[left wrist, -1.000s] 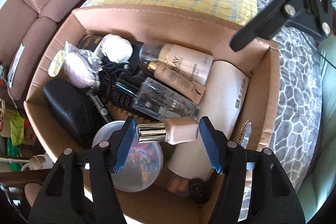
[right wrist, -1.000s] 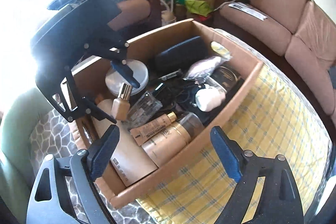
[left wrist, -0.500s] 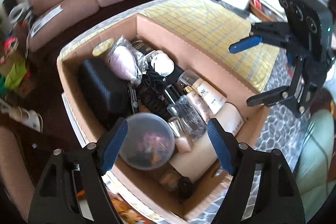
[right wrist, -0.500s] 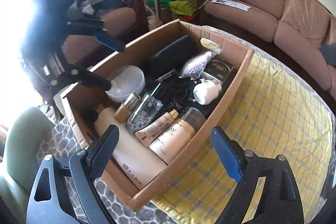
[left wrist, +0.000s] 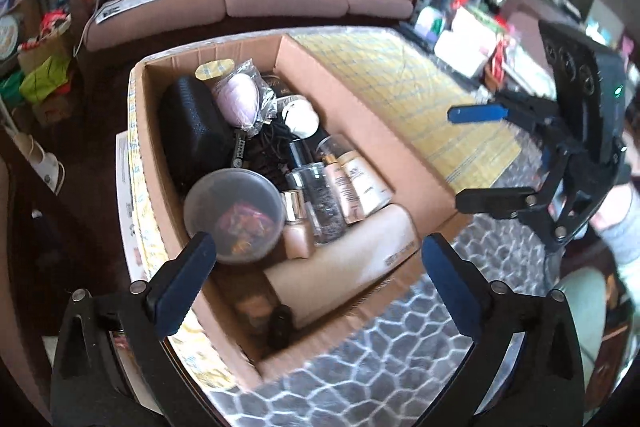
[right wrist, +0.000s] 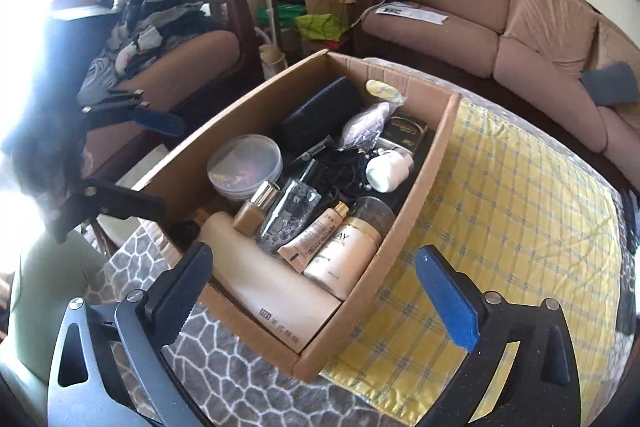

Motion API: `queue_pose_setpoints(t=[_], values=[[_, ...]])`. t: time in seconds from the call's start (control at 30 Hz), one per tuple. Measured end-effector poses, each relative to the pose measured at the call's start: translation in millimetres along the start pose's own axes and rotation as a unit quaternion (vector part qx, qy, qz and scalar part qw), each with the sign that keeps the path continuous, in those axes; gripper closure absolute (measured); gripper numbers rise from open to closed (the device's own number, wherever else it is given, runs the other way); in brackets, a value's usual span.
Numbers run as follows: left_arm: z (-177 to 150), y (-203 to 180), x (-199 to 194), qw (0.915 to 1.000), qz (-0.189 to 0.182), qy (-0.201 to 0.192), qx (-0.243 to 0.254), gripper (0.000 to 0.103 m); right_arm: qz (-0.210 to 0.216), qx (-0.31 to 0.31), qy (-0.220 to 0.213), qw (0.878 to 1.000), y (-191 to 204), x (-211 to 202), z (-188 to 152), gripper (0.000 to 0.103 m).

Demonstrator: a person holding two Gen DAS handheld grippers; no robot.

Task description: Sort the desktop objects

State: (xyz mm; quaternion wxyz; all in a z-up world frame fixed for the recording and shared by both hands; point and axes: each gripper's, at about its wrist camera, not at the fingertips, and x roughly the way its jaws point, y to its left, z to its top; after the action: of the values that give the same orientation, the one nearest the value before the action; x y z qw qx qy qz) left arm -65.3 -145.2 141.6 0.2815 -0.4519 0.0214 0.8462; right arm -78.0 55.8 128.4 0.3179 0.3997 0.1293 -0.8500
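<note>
Both tools, left tool and right tool, are opening, empty; the cardboard box at twelve o'clock looks filled, sorting seemingly almost done.

brown box, yellow checked cloth (blue lines)

**Box on the table, sofa behind**

A box stands on a table, partly on a mat. In the box a tub lies at the left, a case behind it, bottles at the near end. A sofa stands behind the table.
</note>
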Motion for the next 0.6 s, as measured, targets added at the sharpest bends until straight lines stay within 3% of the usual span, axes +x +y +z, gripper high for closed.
queue_pose_setpoints(t=[0.47, 0.6], values=[[-34, -37, -8, 0.9987, 0.011, -0.028, -0.041, 0.0, -0.029, 0.041, -0.018, 0.999, 15, -26, -25, 0.0], [-47, -37, -9, 0.9943, 0.033, -0.048, -0.09, 0.0, -0.042, 0.059, -0.023, 0.997, 16, -29, -39, 0.0]])
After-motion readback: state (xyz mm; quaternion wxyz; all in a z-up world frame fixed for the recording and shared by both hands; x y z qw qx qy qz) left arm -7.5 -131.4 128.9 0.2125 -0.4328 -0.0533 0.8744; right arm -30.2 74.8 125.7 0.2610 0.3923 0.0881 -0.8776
